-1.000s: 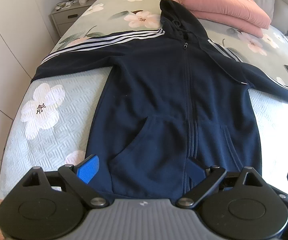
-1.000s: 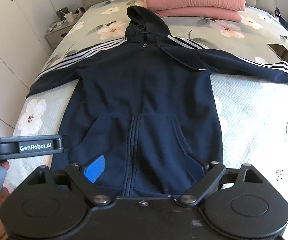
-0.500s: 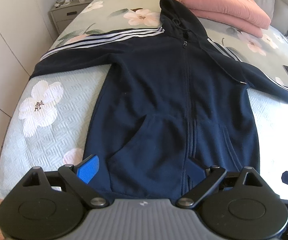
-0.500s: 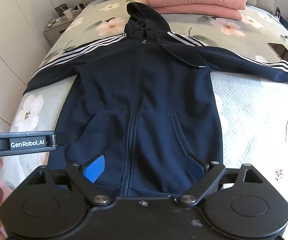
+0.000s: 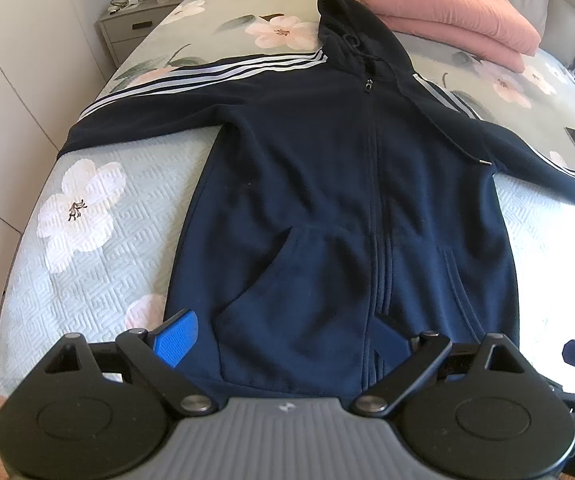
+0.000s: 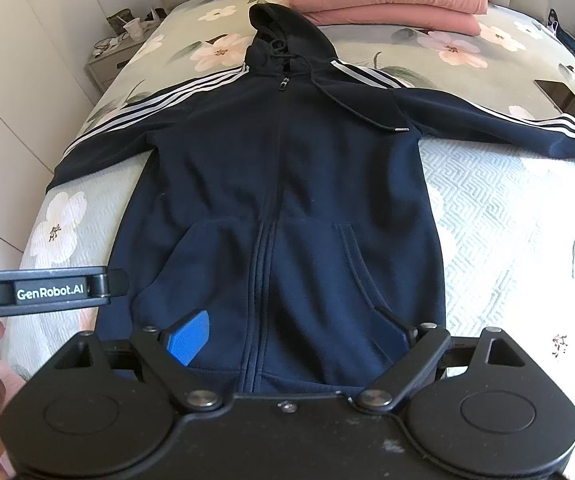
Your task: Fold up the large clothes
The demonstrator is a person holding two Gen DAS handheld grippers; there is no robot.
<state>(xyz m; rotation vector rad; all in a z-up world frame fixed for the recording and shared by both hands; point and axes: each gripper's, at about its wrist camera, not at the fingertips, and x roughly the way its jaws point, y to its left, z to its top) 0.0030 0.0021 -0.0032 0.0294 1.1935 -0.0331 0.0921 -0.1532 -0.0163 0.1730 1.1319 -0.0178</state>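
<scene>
- Left wrist view: left tongs [image 5: 283, 334], 2 blue-padded fingers [image 5: 177, 336] spread wide apart, holding nothing, poised above the bottom hem. Navy zip-front fleece hoodie with 3 white sleeve stripes [image 5: 343, 208] lies face up, flat, on the floral quilted bed [image 5: 99, 268], sleeves stretched sideways, hood toward the folded pink blanket [image 5: 439, 4].
- Right wrist view: right tongs [image 6: 287, 338] likewise parted and empty over the hem; left gripper body [image 6: 43, 292] just beside.
- Advice: pinch 1 hem corner per tongs, taking both fabric layers, then lift evenly to keep the zip straight.
</scene>
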